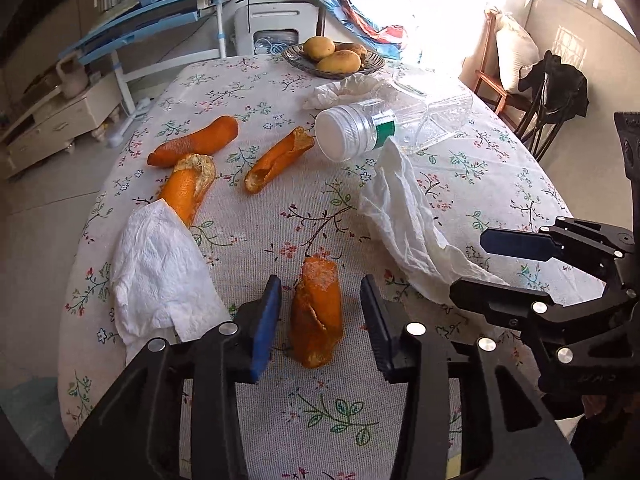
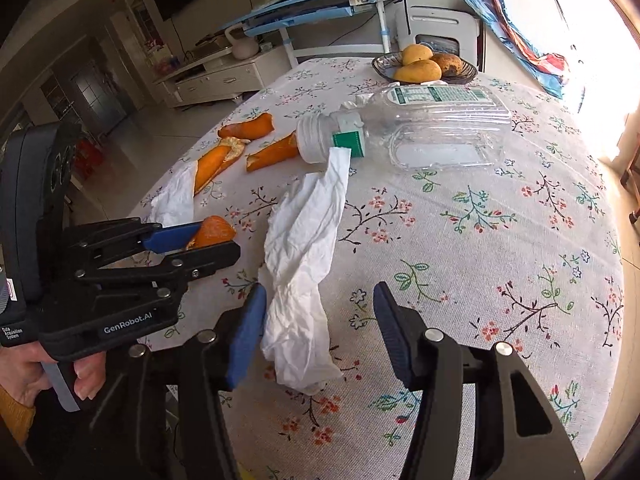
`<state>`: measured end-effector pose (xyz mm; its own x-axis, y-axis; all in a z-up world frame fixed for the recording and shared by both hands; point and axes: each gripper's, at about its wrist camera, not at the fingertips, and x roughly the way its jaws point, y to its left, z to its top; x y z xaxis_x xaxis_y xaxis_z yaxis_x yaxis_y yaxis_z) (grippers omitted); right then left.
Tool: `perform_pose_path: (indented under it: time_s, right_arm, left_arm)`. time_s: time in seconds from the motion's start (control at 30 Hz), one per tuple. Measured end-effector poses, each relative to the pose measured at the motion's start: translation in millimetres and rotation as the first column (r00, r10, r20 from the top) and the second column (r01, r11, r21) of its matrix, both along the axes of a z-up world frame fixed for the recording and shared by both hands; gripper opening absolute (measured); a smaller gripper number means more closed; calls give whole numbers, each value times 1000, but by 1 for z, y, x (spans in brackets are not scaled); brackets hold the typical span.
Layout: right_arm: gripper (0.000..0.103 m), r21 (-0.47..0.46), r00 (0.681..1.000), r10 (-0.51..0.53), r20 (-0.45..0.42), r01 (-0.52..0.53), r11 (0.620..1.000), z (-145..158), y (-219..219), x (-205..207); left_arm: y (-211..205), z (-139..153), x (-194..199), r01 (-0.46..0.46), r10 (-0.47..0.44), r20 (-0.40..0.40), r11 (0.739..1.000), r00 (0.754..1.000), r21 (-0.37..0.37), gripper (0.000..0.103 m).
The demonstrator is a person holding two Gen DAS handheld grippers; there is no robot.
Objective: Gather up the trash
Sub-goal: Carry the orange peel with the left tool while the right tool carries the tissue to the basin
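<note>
Orange peel [image 1: 316, 312] lies between my left gripper [image 1: 320, 320]'s parted fingers, right gripper [image 2: 320, 336] gapes over tissue [image 2: 304, 264]; next, I'd squeeze.

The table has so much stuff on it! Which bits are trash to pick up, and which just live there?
Trash to collect:
orange peels
crumpled tissues
empty plastic bottle

Just there:
bowl of mangoes
flowery tablecloth
blue desk

Both claws, left and right, are open.
</note>
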<state>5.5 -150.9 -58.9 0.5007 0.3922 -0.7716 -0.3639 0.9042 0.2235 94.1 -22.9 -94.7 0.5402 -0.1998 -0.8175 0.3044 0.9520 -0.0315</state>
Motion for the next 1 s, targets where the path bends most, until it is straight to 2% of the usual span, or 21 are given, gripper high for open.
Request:
perform_pose_path:
  time_s: [0.03,0.13,0.17,0.2,0.23,0.3,0.53,0.87,1.0]
  right_arm:
    - [54,-19,1000,6,7,-6,1000,-2,4,0]
    - [40,-111,998,26,52,-20,994,-5,15,-3]
    - [31,-128,998,35,61,-27,991,-5,17,-3]
    - [25,-124,998,36,59,-29,992,-5,17,-4]
    - [17,-115,998,35,53,-28,993,-5,16,-4]
    - [13,-94,999,23,44,-19,995,-5,12,-5]
    - [13,5,999,-21,40,21,1000,9,2,-20]
    - [13,79,997,-72,41,68,995,17,-7,-51]
    - [13,100,996,-84,33,80,992,17,-10,-66]
  left_arm:
    - [-2,-1,-2,2,-2,10,1000,1000,21,43]
    - [-7,-1,-9,13,-16,38,998,999,69,39]
    - [-8,0,-11,25,-28,43,997,999,74,26]
    - [-9,1,-13,33,-37,47,996,998,78,21]
    - [-10,3,-16,34,-39,56,996,998,83,21]
    - [-11,7,-22,31,-40,89,995,995,97,21]
    - [-9,22,-46,4,-23,185,995,982,103,21]
    - [-3,26,-72,4,-28,222,994,975,110,21]
    - [3,33,-80,1,-23,241,996,970,90,21]
